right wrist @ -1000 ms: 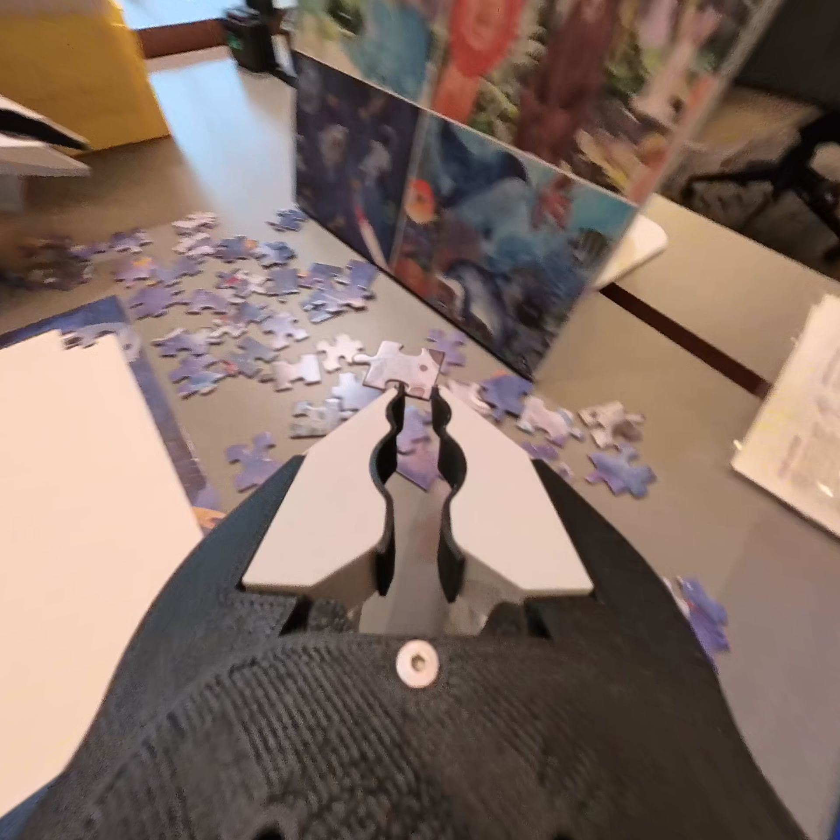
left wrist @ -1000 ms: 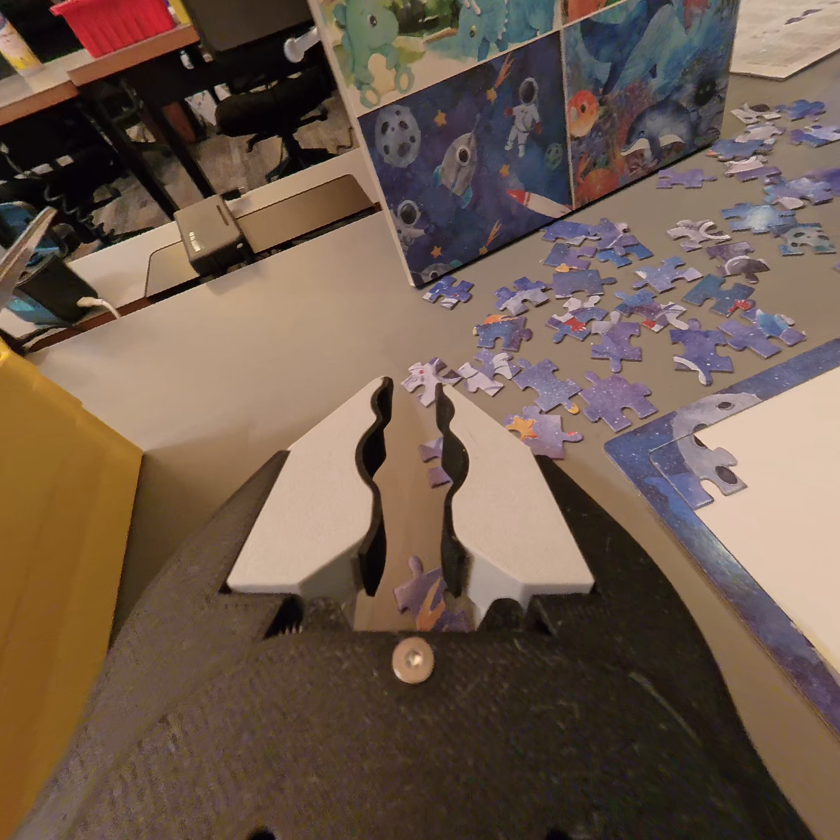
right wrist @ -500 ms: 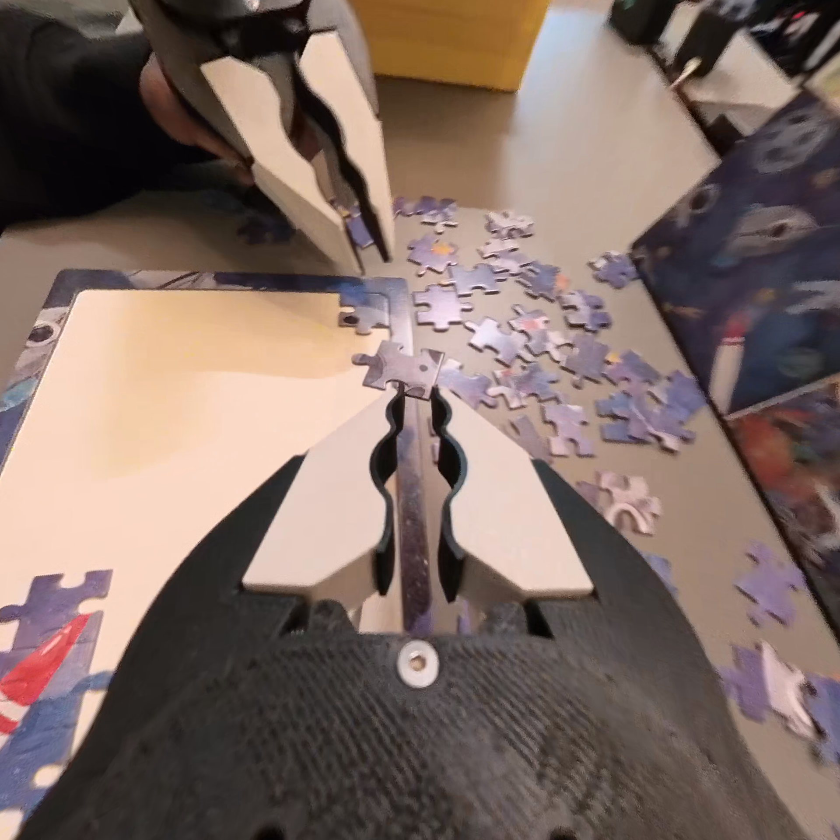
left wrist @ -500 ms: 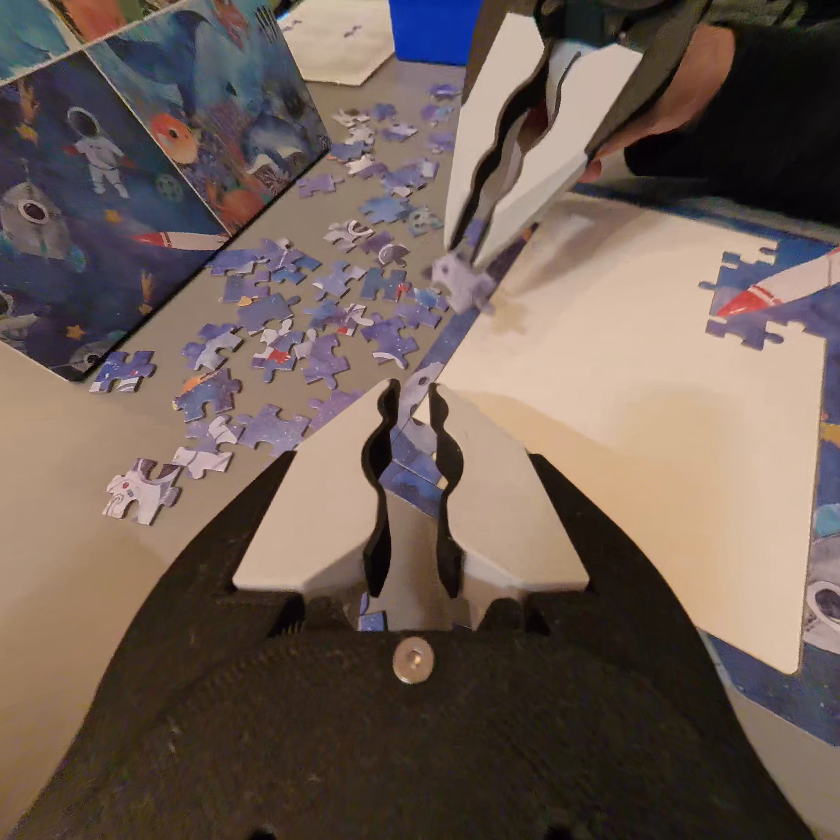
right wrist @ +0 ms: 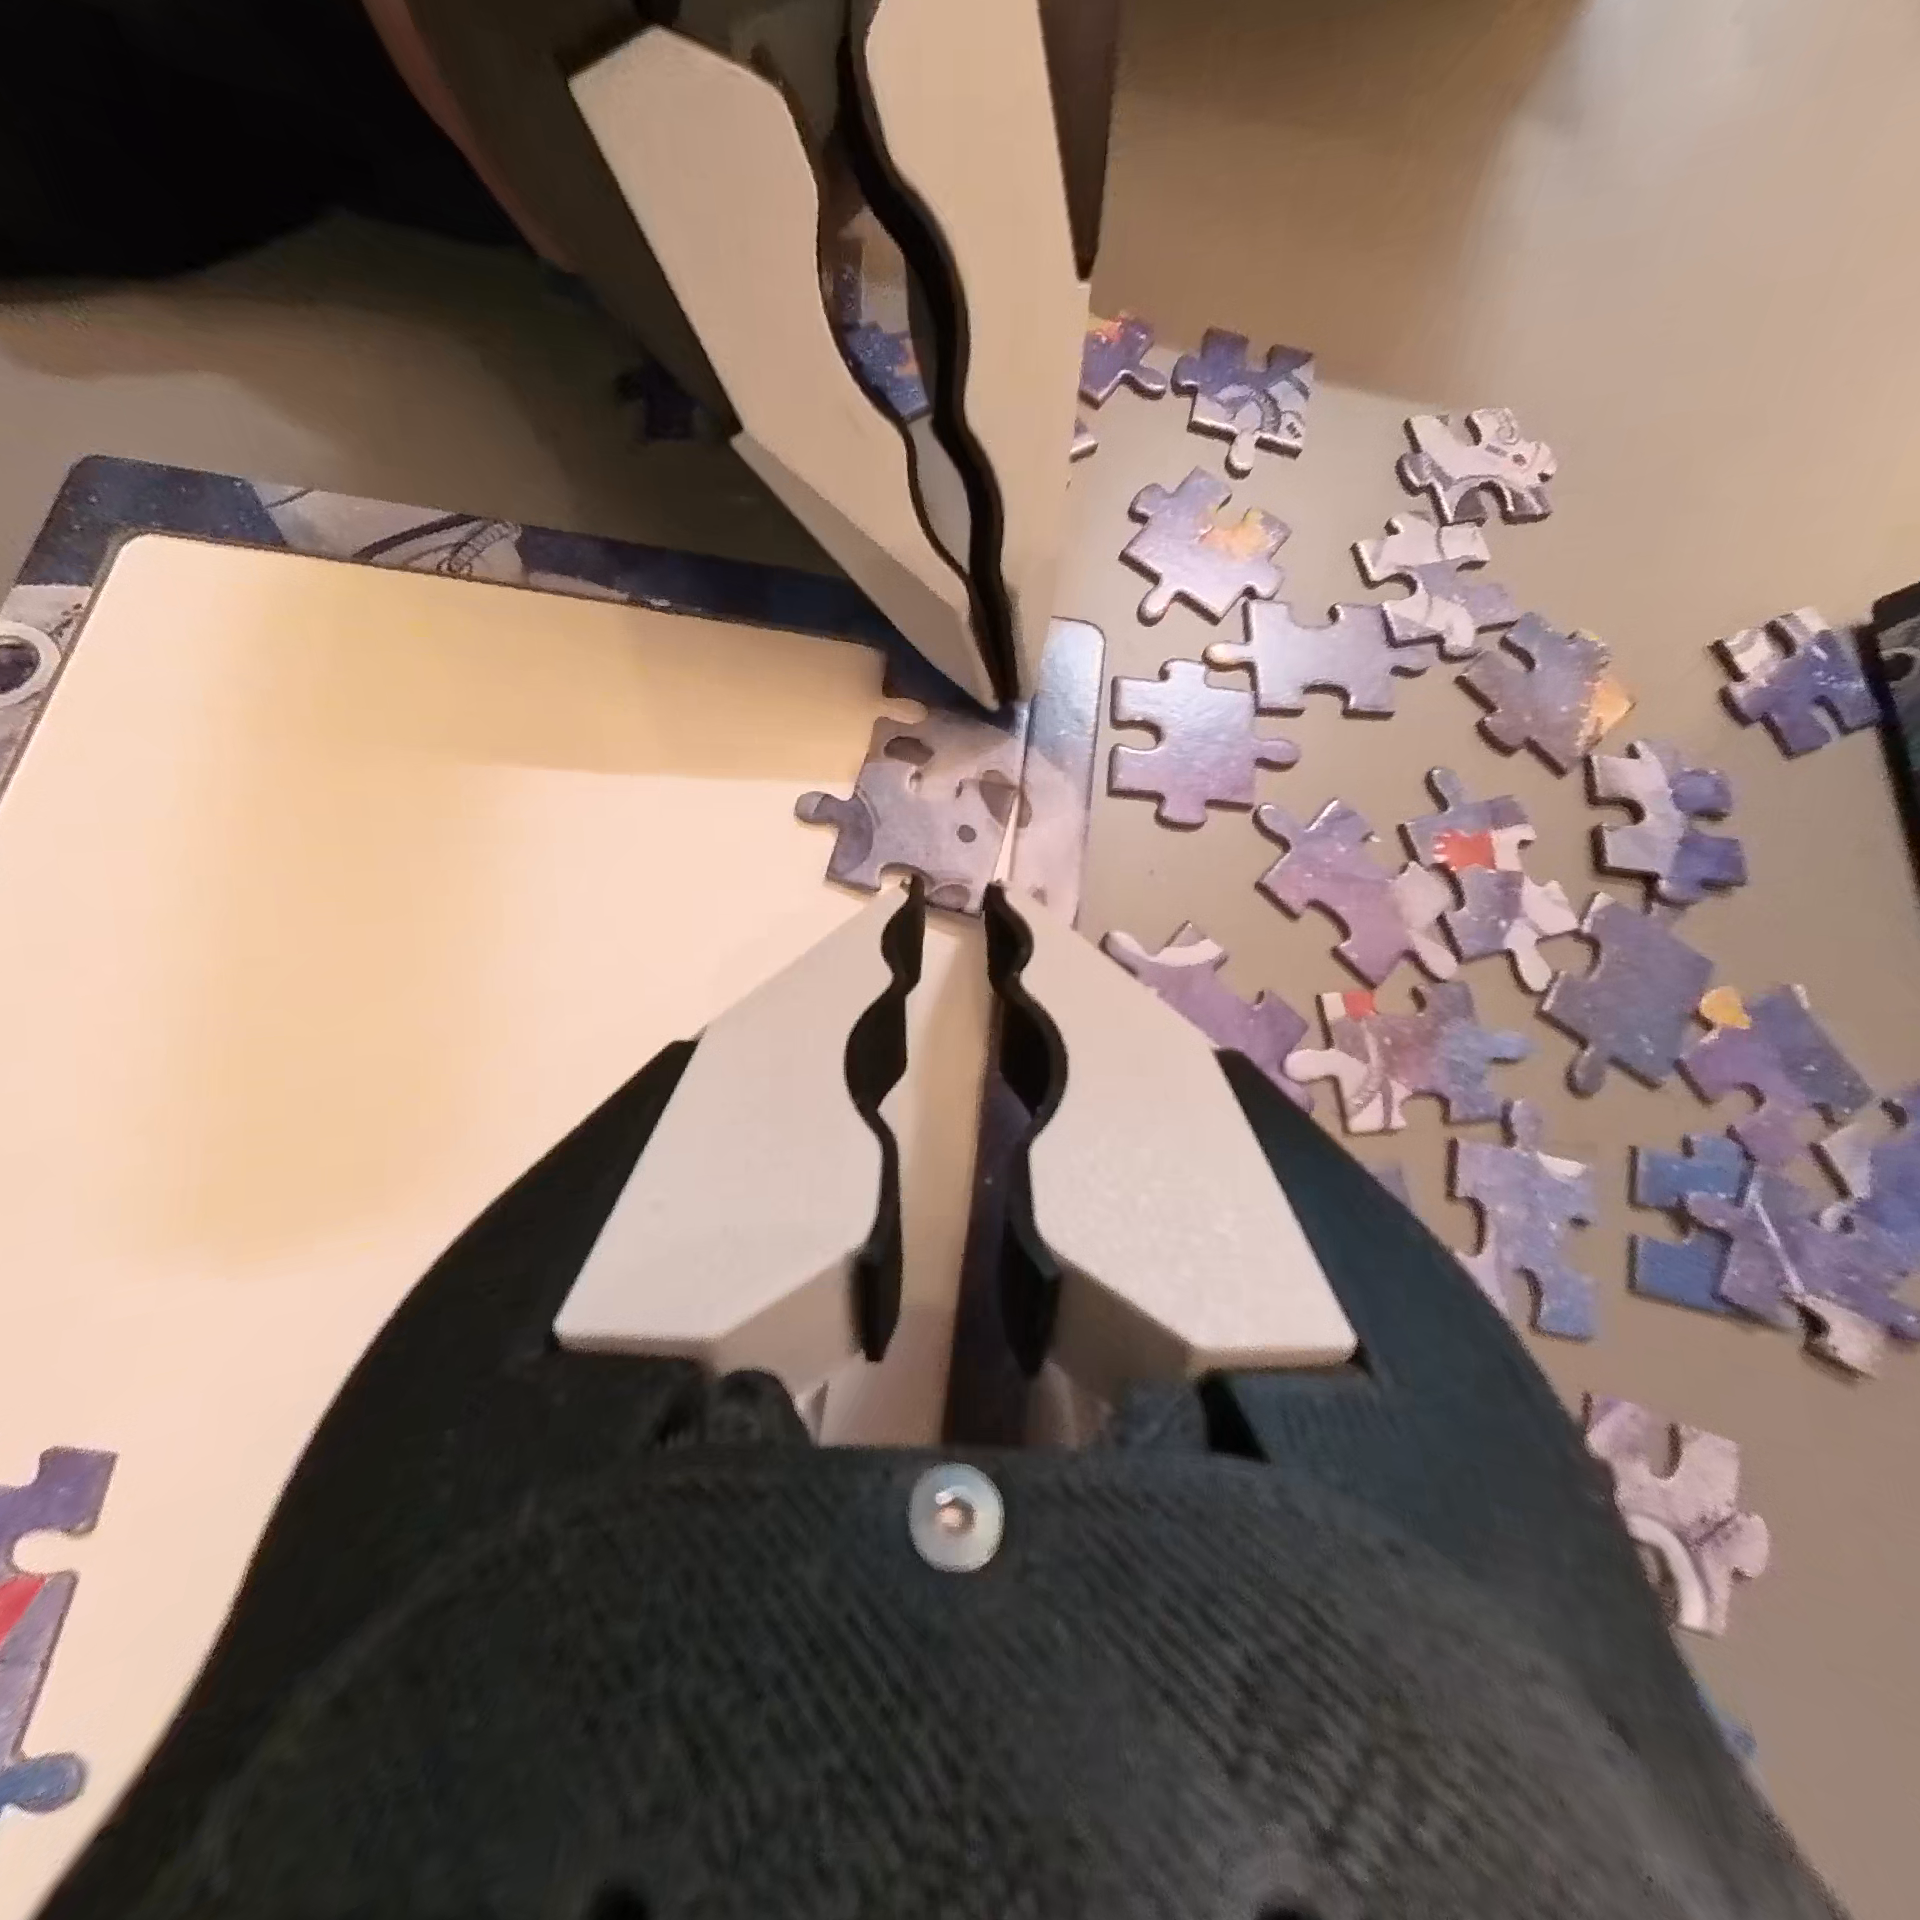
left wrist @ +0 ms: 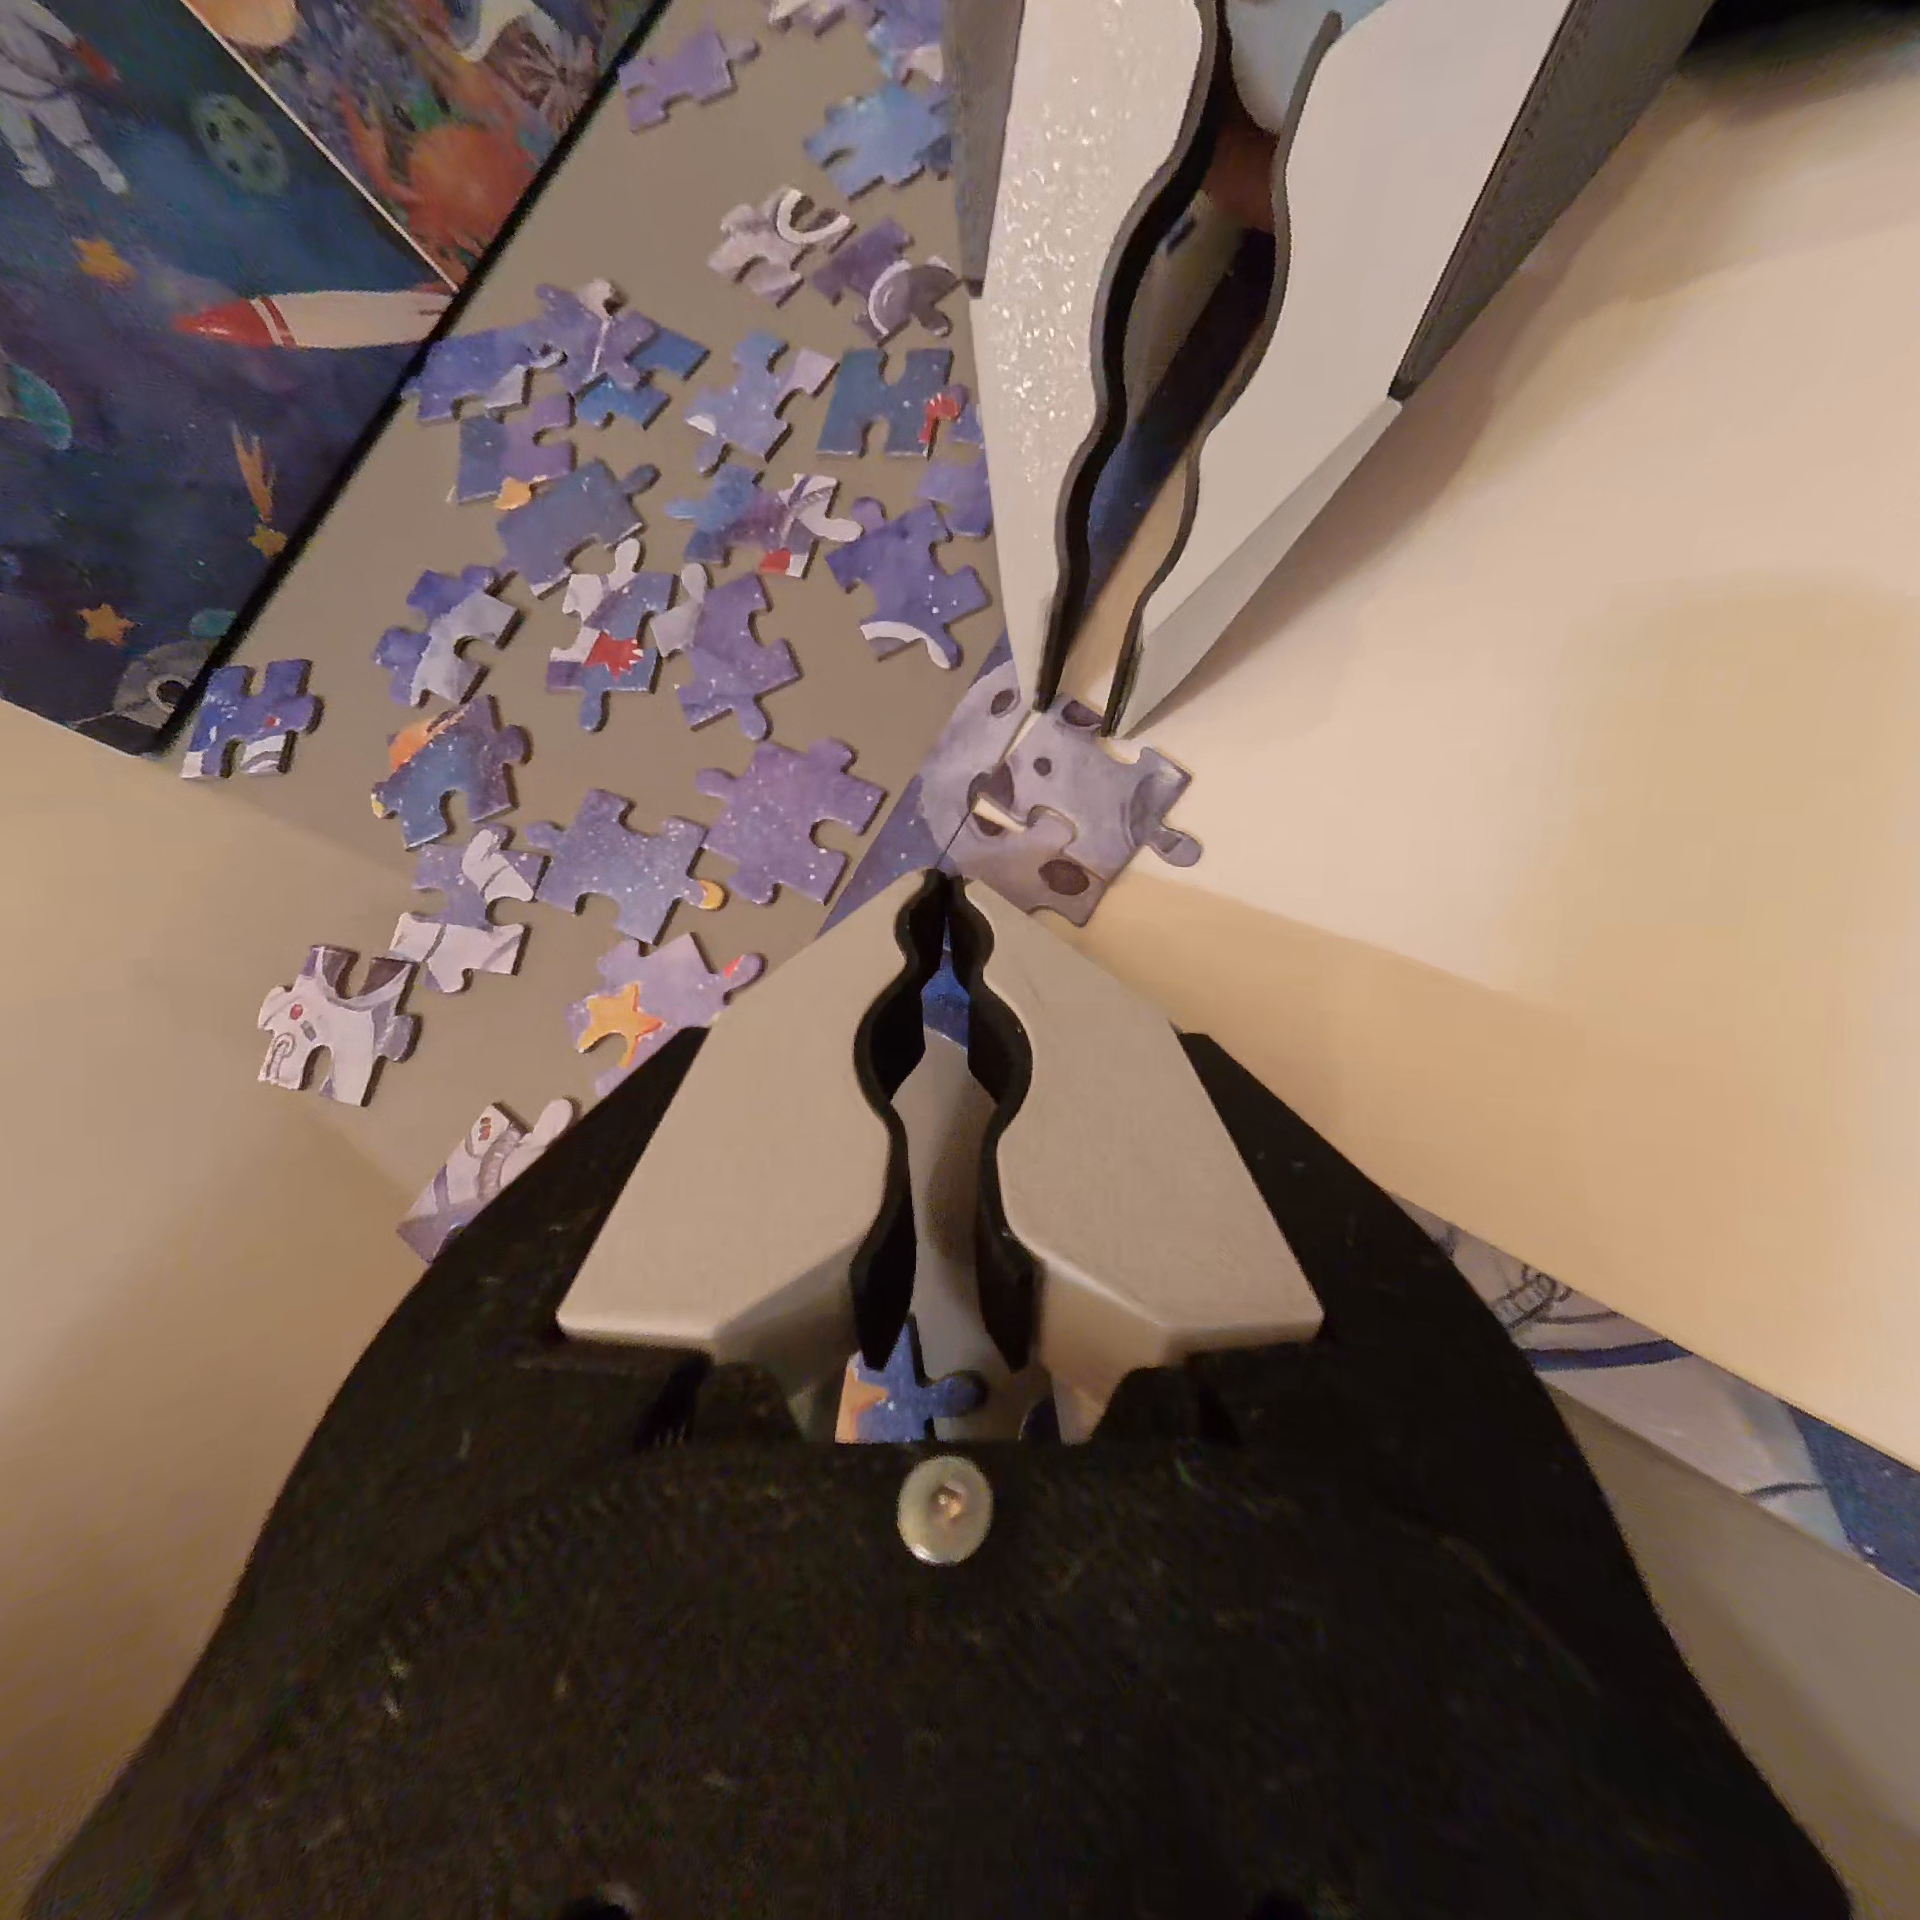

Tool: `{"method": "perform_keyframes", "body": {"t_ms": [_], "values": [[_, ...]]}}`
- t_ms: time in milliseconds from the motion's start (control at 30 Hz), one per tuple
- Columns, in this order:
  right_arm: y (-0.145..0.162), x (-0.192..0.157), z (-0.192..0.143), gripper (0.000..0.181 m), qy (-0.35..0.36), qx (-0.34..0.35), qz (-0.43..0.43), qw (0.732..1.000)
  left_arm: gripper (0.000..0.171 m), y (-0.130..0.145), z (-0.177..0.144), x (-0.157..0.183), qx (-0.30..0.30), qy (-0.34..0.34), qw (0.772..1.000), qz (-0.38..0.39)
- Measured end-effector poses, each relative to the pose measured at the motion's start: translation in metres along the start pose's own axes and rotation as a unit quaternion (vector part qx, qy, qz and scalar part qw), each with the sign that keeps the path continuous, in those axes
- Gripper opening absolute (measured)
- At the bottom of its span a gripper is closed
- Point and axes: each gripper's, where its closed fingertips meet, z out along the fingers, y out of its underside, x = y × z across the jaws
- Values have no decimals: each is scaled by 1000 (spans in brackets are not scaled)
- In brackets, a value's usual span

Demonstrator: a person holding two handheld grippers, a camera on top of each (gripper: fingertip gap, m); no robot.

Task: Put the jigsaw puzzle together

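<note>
My right gripper is shut on a grey-purple moon puzzle piece with dark craters, gripping it by its near edge. The piece lies low on the cream puzzle board, at the corner of its blue frame. In the left wrist view the moon piece meets another crater piece in that corner, with a small pale gap at the seam. My left gripper is shut, with nothing between its tips, which are at the frame corner beside that piece. Each gripper shows in the other view: the left one and the right one.
Several loose blue and purple pieces lie on the grey table beside the board; they also show in the right wrist view. The picture box stands at the far left. A joined patch with red sits at the board's near left. Both grippers' tips are close together, under 4 cm apart.
Both grippers have come together at the board's corner. My left jaws have closed on nothing. My right gripper has brought the moon piece down against the corner piece.
</note>
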Motion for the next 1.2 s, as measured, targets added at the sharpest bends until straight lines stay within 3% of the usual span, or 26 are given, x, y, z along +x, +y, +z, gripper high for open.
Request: {"method": "perform_keyframes", "body": {"t_ms": [367,600,900,1200], "values": [[-1,3,-1,18,9,4,0,1000,0,1,1,0,-3,0,1000,0],[-23,-8,2,35,24,27,5,999,0,1,1,0,-4,0,1000,-1],[-19,-2,10,33,28,26,58,998,0,2,2,-2,-9,-4,1000,-2],[-13,-4,12,31,35,7,54,998,0,3,2,-2,-12,-7,1000,-2]]}}
